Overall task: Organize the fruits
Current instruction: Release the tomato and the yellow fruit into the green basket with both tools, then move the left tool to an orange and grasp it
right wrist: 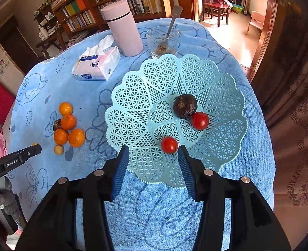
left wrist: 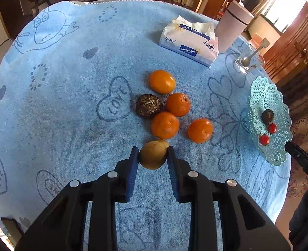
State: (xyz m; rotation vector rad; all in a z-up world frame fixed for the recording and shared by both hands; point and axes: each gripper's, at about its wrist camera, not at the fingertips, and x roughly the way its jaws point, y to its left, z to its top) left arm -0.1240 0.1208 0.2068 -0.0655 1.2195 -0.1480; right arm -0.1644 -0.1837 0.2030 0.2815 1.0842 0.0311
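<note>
The left hand-held gripper point(left wrist: 152, 155) is closed on a round yellow-green fruit point(left wrist: 153, 154), its blue ribbed pads pressed against both sides of it, just in front of a cluster of four orange mandarins point(left wrist: 164, 125) and a dark brown wrinkled fruit point(left wrist: 149, 105) lying on the surface. The right hand-held gripper point(right wrist: 152, 154) stands open above the near rim of a light blue lattice plastic basket point(right wrist: 223, 96), with nothing between its pads; a small red tomato point(right wrist: 169, 145) lies in the basket just ahead of them. The right wrist view alone shows the basket's inside clearly: a second red tomato point(right wrist: 199, 121) touches a dark purple round fruit point(right wrist: 184, 106) near the middle. From there the mandarins appear small and far to the left. The left wrist view shows the basket only at its right edge, tilted and foreshortened. The surface is covered by a light blue towel cloth point(left wrist: 70, 104) printed with hearts, the word LOVE and cartoon figures. At its far side stand a white and blue soft tissue pack point(left wrist: 189, 40), a pale pink cylindrical flask point(right wrist: 123, 28) and a clear glass with a metal spoon point(right wrist: 164, 40). Behind are wooden bookshelves full of books point(right wrist: 112, 2), a wooden door, red-brown chairs and a bright window.
</note>
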